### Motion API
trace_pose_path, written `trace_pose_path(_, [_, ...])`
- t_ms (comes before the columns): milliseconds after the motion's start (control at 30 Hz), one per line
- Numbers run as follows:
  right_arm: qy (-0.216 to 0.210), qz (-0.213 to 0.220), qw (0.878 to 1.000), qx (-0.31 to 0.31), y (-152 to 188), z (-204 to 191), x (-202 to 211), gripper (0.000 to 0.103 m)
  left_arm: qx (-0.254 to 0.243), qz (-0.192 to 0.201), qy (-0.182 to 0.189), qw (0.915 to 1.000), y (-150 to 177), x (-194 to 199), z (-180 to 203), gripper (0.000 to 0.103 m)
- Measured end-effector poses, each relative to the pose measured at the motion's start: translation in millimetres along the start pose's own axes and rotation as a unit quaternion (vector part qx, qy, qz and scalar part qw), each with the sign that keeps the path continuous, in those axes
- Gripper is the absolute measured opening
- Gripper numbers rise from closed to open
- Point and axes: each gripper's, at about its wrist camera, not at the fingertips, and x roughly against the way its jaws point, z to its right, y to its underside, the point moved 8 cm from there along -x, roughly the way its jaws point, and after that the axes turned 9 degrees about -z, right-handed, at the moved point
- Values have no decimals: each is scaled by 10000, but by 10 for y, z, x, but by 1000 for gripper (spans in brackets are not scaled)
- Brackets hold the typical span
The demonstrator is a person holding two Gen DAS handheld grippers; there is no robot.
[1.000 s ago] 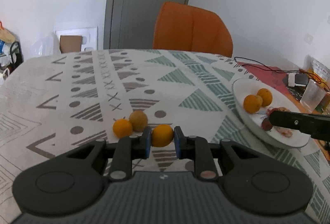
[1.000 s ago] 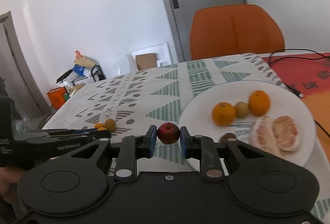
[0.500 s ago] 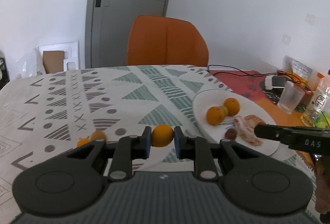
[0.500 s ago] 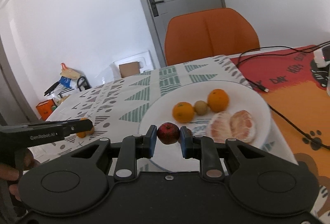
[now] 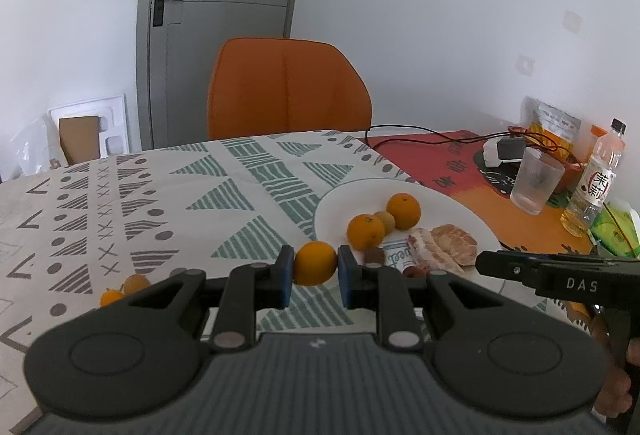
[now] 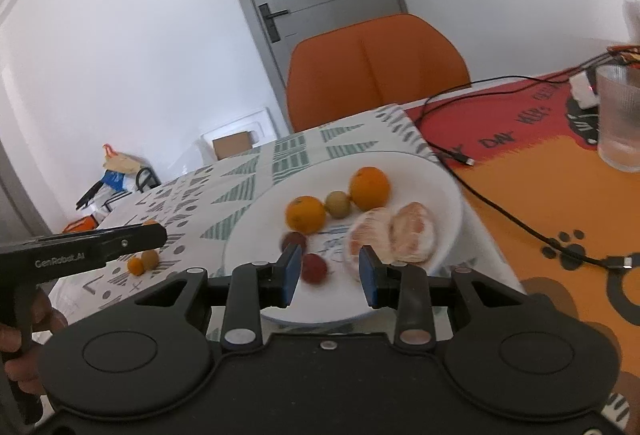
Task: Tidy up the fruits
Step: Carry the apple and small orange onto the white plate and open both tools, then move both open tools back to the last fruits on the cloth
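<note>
Since the earlier frame, the small red fruit (image 6: 314, 267) is no longer being pinched: the right hand-held gripper (image 6: 328, 273) is now being held with its jaws apart, and the fruit is lying blurred on the white plate (image 6: 448, 195), low in the frame's centre. At lower left, two small fruits (image 5: 124, 289) are being left on the desk (image 5: 120, 203). At centre, an orange (image 5: 315, 262) is being clamped by the left hand-held gripper (image 5: 315, 271) beside the plate's rim, probably for setting down there.
</note>
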Motion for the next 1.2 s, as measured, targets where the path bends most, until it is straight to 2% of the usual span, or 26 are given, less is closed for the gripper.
trace_pose_path(633, [-43,22,9997,-244,47,253,10,34,-414,-260,284,9984,-68,-381,487,22])
trace_pose_path(733, [-57,19,9997,-252,45,261,6,34,-461,-247,173,9985,-75,-395,510,30])
trace_pose_path(800, [-76,15,9996,-258,45,259,4,34,-498,-265,69,9984,-71,-397,487,41])
trace_pose_path(867, [-79,17,9996,-255,46,255,1,34,-448,-246,-80,9987,-64,-377,421,59])
trace_pose_path(967, [-81,5,9996,-271,48,245,2,34,-337,-194,-214,9990,-62,-323,301,70])
trace_pose_path(1200, [-75,12,9998,-156,29,127,0,36,-220,-115,-491,9985,-51,-169,50,77])
